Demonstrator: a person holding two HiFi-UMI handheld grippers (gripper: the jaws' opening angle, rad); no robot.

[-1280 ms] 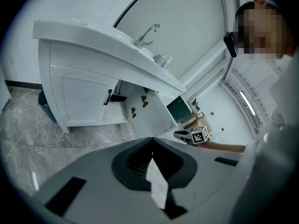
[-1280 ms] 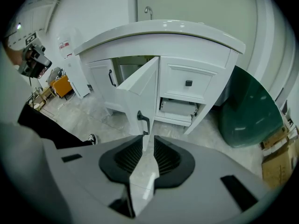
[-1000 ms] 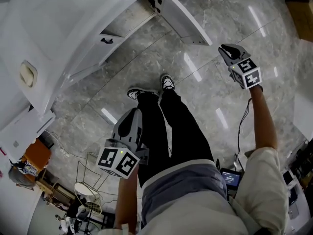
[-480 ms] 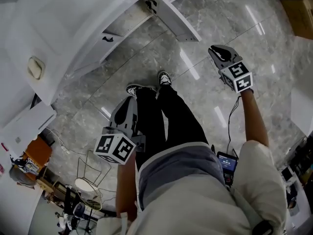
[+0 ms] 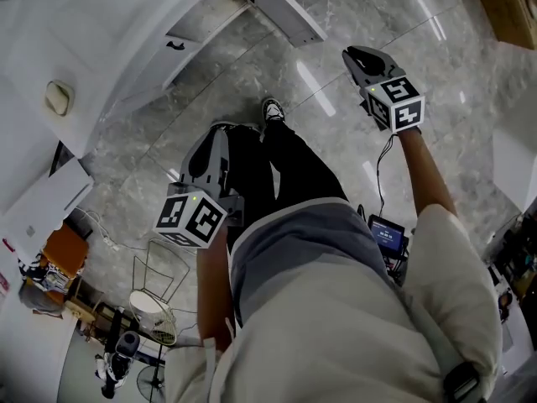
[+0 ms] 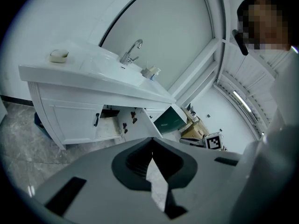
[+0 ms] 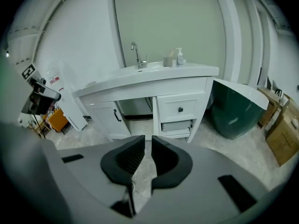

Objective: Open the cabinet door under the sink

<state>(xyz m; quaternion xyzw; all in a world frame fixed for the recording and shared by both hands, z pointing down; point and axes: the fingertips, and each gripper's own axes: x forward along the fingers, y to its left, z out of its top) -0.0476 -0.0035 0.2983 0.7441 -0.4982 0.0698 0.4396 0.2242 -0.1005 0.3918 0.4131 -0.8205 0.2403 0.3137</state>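
We hold both tools out over the grey marble floor [image 5: 470, 82], well apart from the white sink cabinet [image 7: 103, 120]. The left hand-held gripper [image 6: 152, 146] has its jaws pressed together at the tips, with nothing caught between them. The right hand-held gripper [image 7: 145, 148] has its jaws a narrow slit apart, and we see only floor through the slit.

The cabinet door [image 6: 139, 128] under the sink stands swung out toward us, and its inner face shows black hinges. The compartment [image 6: 106, 125] behind it shows a pale bottom board and a dark back; we cannot tell what it holds. In the right gripper view, the second door [image 7: 108, 118], left of the opening, is closed and carries a black handle. Right of the opening, a drawer [image 7: 180, 107] with a dark knob is closed.

On the tabletop [image 7: 187, 71] a faucet [image 7: 135, 54] rises over the basin. A cup [image 7: 167, 61] and a pump bottle [image 7: 179, 56] stand side by side near it; we cannot see into the cup. A soap dish [image 6: 59, 55] at the far end holds something pale. Beside the cabinet stands a green bin [image 7: 233, 113] with its white lid tilted up, its inside hidden from us. Cardboard boxes [image 7: 282, 141] lie beyond it.
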